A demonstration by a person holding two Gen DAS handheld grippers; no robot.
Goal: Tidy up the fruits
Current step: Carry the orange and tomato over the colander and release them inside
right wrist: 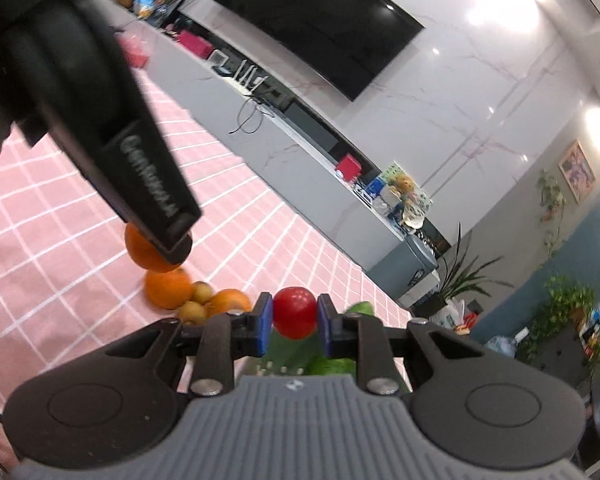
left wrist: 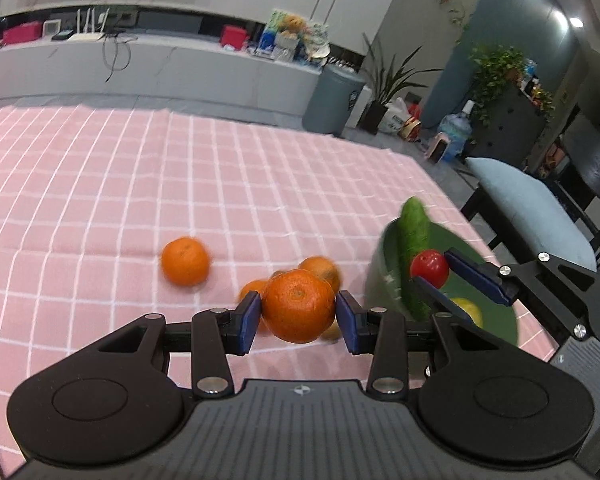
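Near the right edge of the tabletop, which is covered by a pink checked cloth, a green bowl holds a cucumber leaning on its rim and a yellow fruit at the bottom. Over that bowl the right gripper pinches a small tomato between its blue pads, seen also from the right wrist view, where the tomato sits squarely between them. Just left of the bowl the left gripper is pressed onto an orange, apparently raised a little above the cloth, with more oranges and some small yellowish fruits bunched beneath and behind it; one lone orange lies apart, further towards the middle. The step in hand looks like dropping the tomato into the bowl while the orange waits its turn. To do it well, lower the tomato past the leaning cucumber so it does not knock it out, let go close to the bottom so it will not bounce, and keep the two tools from colliding, since they work very near each other; the orange should be held level and not squeezed harder
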